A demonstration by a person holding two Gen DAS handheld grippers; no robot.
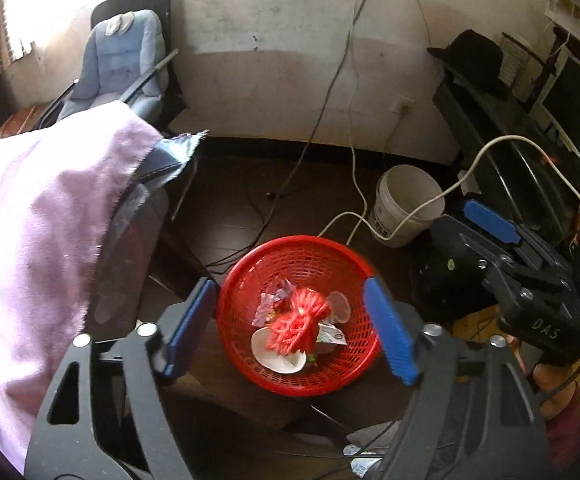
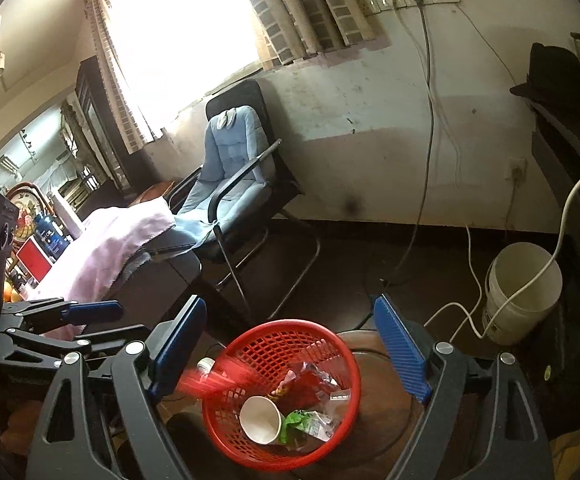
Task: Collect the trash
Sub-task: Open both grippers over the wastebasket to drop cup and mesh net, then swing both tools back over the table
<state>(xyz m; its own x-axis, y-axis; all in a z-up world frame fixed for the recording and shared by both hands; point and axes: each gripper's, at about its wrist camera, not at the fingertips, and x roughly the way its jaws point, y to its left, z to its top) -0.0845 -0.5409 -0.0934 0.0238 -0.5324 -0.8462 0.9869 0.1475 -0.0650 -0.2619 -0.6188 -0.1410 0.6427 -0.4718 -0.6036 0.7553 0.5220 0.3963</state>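
Dim room: red bundle is dropping into the basket (drop step); both grippers, spread empty, should be seeking more trash.

My left gripper points steeply downward with its jaws spread wide; nothing sits between the blue pads, and neither pad presses on anything. My right gripper tilts down more gently, its jaws also standing wide apart and empty. From the left wrist view, the right gripper shows off to the right, side-on, with a hand just below its body. From the right wrist view, the left gripper sits off to the left, its fingers reaching inward.
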